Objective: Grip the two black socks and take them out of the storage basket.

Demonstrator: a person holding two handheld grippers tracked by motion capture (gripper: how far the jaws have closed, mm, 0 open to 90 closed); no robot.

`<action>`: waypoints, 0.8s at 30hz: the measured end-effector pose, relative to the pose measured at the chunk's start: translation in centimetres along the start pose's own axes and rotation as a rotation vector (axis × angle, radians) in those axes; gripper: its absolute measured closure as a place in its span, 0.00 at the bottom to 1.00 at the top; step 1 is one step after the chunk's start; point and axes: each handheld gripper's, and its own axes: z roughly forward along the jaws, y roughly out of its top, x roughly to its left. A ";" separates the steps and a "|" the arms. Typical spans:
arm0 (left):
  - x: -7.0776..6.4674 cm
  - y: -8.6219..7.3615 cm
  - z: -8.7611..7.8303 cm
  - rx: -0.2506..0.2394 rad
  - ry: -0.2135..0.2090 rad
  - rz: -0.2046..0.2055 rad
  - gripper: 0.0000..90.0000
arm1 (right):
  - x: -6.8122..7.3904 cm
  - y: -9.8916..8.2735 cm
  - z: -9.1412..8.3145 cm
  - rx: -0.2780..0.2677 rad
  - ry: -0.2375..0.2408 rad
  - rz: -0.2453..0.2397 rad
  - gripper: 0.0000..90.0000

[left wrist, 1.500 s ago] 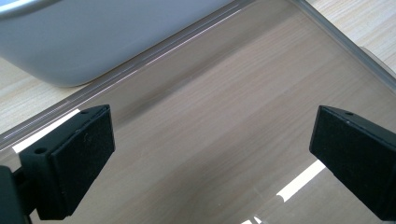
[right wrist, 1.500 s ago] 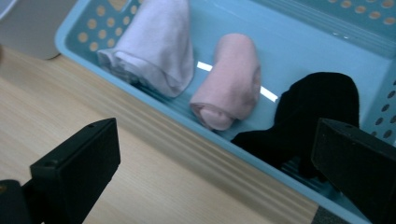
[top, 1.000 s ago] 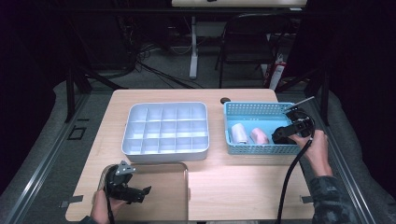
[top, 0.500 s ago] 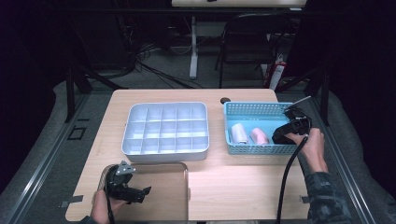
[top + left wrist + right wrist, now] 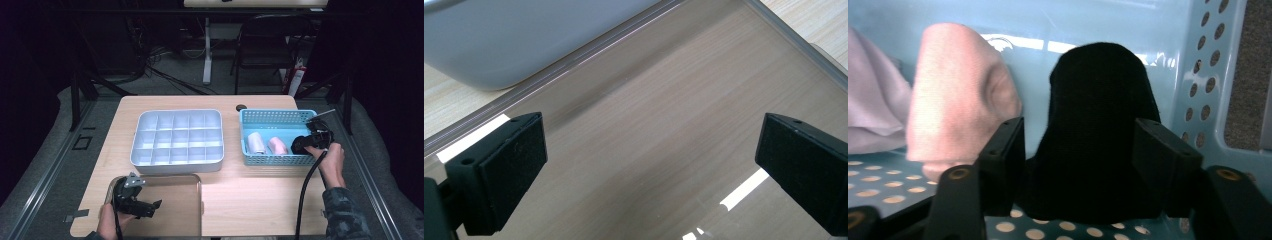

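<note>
Three rolls: white, pink, black, lying in the blue basket [image 5: 274, 117].
Black roll [image 5: 1098, 135]: at the basket's right end; soft, light, squashable; best gripped mid-body.
Right gripper [image 5: 1079, 165]: jaws just closing, roll between, pads touching its sides.
Left gripper [image 5: 649, 165]: released, above the clear tray [image 5: 724, 65].

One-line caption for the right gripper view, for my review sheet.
Right gripper, jaws just closing around a black rolled sock in the blue perforated basket, beside a pink rolled sock.

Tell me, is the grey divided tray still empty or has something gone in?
Empty: in the high view every compartment of the grey divided tray shows bare floor.
</note>
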 end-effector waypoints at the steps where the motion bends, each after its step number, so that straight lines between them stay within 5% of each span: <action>1: 0.0 0.0 0.0 0.000 0.001 0.000 0.00 | -0.1 0.0 0.1 0.007 0.005 0.004 0.51; 11: 0.1 0.0 0.0 0.004 0.002 0.002 0.01 | 0.0 0.4 0.2 0.072 -0.020 -0.001 0.72; 24: -0.1 0.0 0.1 0.009 -0.002 0.005 0.01 | 0.4 1.8 -1.9 0.077 -0.036 -0.052 0.74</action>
